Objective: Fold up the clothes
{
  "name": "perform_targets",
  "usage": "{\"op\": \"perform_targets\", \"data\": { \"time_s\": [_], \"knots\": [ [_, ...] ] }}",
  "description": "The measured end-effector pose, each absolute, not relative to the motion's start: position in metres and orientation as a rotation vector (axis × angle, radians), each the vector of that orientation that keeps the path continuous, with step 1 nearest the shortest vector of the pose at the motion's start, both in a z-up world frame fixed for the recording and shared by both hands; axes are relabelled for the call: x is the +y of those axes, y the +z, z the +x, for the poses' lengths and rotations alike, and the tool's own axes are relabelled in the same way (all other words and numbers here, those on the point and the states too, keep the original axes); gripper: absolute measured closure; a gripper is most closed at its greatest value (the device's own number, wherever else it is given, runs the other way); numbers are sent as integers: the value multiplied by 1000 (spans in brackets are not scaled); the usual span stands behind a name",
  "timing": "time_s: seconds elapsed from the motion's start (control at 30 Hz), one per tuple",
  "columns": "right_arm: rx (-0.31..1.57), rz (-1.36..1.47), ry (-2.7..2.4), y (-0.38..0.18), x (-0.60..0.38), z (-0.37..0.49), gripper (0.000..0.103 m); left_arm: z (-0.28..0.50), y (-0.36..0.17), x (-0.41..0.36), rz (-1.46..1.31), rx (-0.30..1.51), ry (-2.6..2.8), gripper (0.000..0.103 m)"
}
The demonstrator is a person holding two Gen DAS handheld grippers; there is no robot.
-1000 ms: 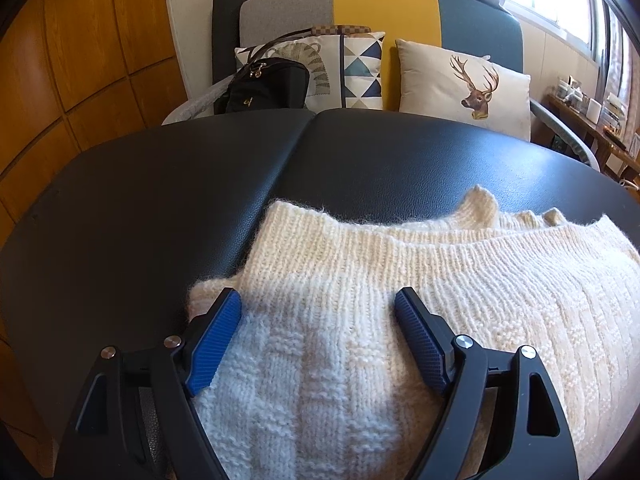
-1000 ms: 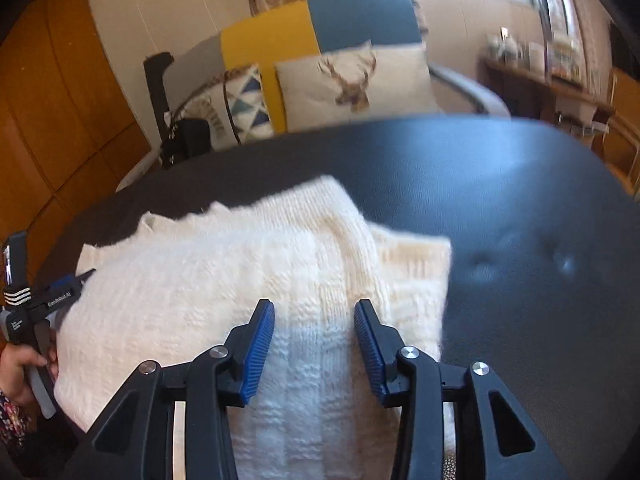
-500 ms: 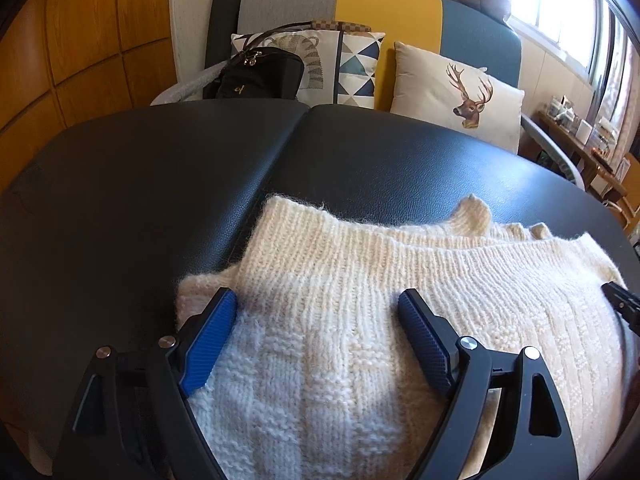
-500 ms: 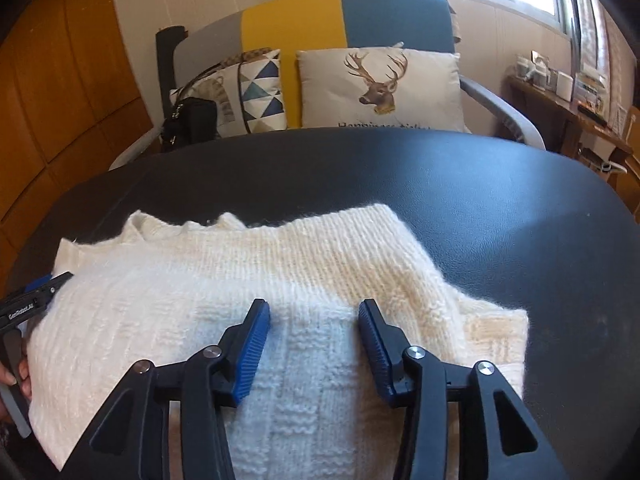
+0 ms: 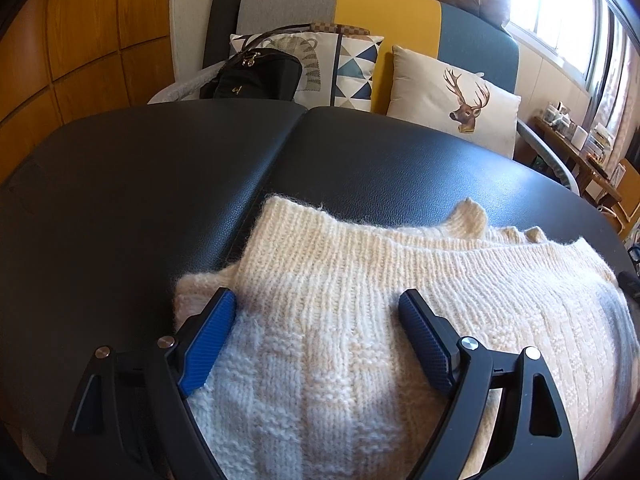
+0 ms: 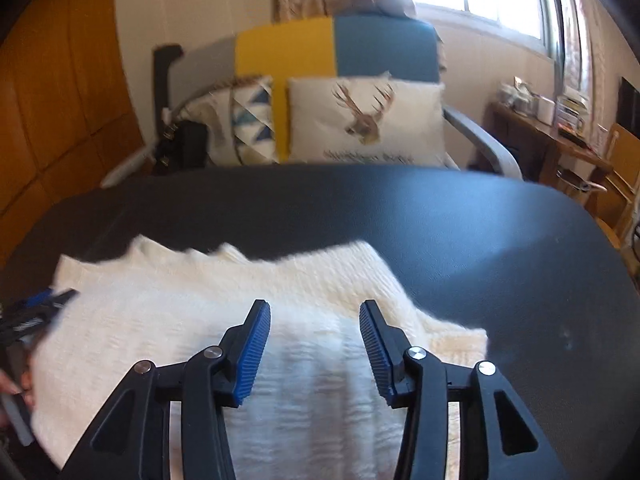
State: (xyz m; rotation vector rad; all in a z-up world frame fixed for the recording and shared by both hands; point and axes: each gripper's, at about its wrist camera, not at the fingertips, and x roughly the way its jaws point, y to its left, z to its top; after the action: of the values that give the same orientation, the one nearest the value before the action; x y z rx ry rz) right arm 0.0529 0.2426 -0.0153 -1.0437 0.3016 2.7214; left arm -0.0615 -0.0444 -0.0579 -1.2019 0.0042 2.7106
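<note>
A cream knitted sweater (image 5: pixel 460 264) lies folded on the black padded table (image 5: pixel 140 200), its ribbed edge facing the sofa. My left gripper (image 5: pixel 316 298) hovers open and wide over the sweater's left end, with knit below the blue pads and nothing pinched. In the right wrist view the sweater (image 6: pixel 200 288) spreads left across the table (image 6: pixel 480 240), a lower layer sticking out at its right end. My right gripper (image 6: pixel 314 306) stands open at about half width above that end, its pads clear of the fabric. The left gripper's tip (image 6: pixel 36 312) shows at the left edge.
Behind the table stands a grey, yellow and blue sofa (image 5: pixel 384 12) with a deer cushion (image 5: pixel 452 96), a patterned cushion (image 5: pixel 352 68) and a black bag (image 5: pixel 256 76). A cluttered wooden side table (image 6: pixel 552 136) is at the right. Wood panelling (image 5: pixel 80 40) runs along the left.
The right gripper's jaws have widened a little and its view has swung and blurred, with the sweater's right end now lower in the frame. The left gripper has hardly moved.
</note>
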Motion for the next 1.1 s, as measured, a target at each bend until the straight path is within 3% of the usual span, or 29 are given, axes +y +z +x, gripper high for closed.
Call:
{"op": "perform_targets", "data": {
  "time_s": [0.27,0.57,0.8,1.1],
  "knots": [
    [343,-1203,2696,-46,243,67,55,-60,-51,-48,-1222,103,2649,17],
    [722,-975,2699,-42,291,121,52,-28,-41,-102,-1170,39,2721,17],
    [1020,-1033,2546,-52,347,151,52,-19,-53,-117,-1178,30,2697,17],
    [794,-1106,2609,-45,317,124,52,-30,-48,-100,-1198,276,2685,17]
  ]
}}
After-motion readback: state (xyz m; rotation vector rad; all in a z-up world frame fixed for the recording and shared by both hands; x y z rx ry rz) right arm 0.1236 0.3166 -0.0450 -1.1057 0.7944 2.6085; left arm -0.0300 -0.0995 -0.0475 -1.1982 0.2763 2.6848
